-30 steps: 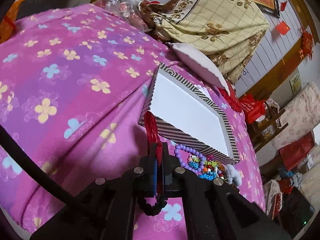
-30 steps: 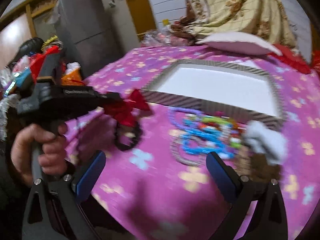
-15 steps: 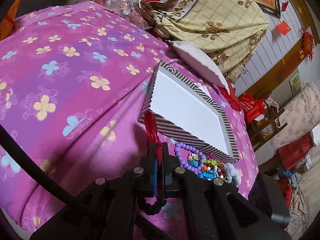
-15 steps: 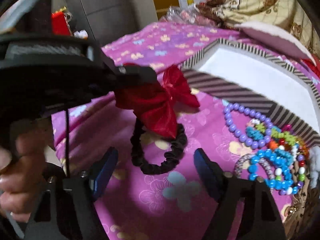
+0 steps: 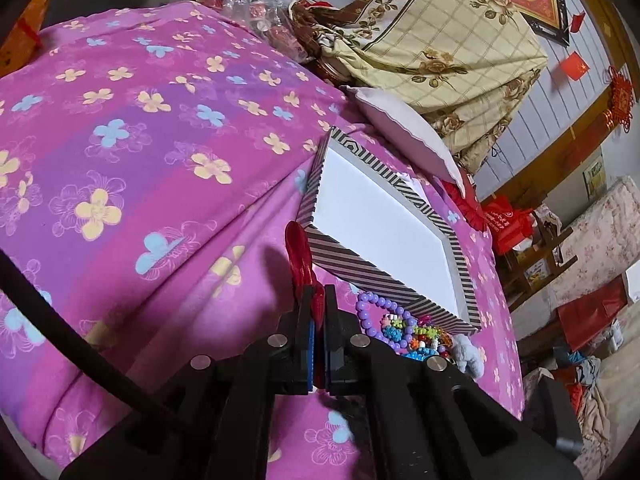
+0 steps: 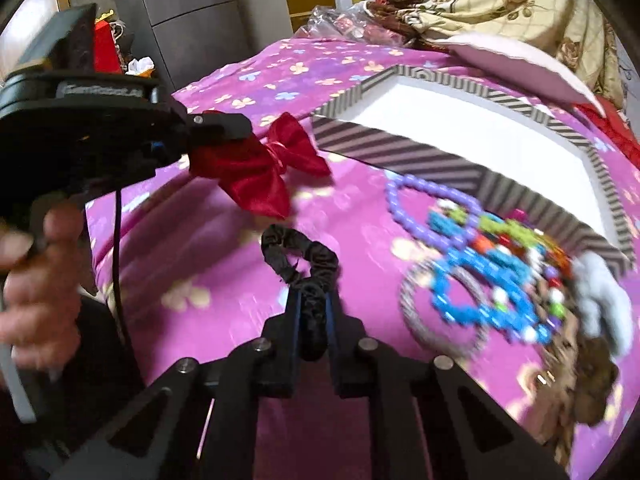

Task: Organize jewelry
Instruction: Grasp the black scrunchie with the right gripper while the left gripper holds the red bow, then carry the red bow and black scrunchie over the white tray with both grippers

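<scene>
Right gripper (image 6: pixel 313 300) pinches ruched black scrunchie (image 6: pixel 304 256); left gripper (image 6: pixel 224 126) clamps satin red bow (image 6: pixel 264 168).

Lived-in home, likely bedroom or family room. Pink flowered bedsheet (image 5: pixel 152 128) across foreground; floral quilt (image 5: pixel 452 40) heaped at 12 o'clock, pillow (image 5: pixel 404 128) beside it. Red festive wall hangings (image 5: pixel 620 96) at 2 o'clock. Wooden shelf (image 5: pixel 540 256), red bags, clothes piled at 3–4 o'clock. Grey fridge (image 6: pixel 208 12) at 11 o'clock in right wrist view.
</scene>
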`<move>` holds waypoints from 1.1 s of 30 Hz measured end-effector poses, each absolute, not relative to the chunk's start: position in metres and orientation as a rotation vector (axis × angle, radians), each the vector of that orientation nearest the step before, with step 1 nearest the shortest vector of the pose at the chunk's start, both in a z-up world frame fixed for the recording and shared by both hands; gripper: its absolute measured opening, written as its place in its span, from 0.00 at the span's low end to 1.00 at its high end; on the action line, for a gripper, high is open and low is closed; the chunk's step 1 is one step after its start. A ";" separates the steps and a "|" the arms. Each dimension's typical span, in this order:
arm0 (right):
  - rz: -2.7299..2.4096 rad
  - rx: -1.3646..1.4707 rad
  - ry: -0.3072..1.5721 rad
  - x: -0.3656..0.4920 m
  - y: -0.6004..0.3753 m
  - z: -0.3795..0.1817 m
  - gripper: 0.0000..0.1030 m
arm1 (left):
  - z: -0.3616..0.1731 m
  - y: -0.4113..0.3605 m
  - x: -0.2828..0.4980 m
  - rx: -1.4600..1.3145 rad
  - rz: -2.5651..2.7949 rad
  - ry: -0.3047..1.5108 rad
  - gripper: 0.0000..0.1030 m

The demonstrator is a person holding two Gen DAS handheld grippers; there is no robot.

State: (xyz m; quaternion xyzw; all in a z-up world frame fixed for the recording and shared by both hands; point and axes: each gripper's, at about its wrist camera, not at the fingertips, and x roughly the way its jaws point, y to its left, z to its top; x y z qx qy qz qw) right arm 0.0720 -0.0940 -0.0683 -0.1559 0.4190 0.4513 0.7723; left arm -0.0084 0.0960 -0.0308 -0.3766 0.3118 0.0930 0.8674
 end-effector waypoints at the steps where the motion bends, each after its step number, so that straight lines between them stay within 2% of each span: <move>1: 0.973 -0.331 0.905 0.072 -0.101 -0.067 0.11 | -0.031 0.095 -0.008 -0.783 0.192 0.658 0.00; 10: 0.905 -0.185 0.843 0.086 -0.156 -0.040 0.11 | -0.029 0.080 -0.001 -0.708 0.178 0.682 0.00; 33: 0.775 -0.113 0.802 0.097 -0.176 -0.028 0.12 | -0.021 0.038 0.008 -0.441 0.233 0.718 0.00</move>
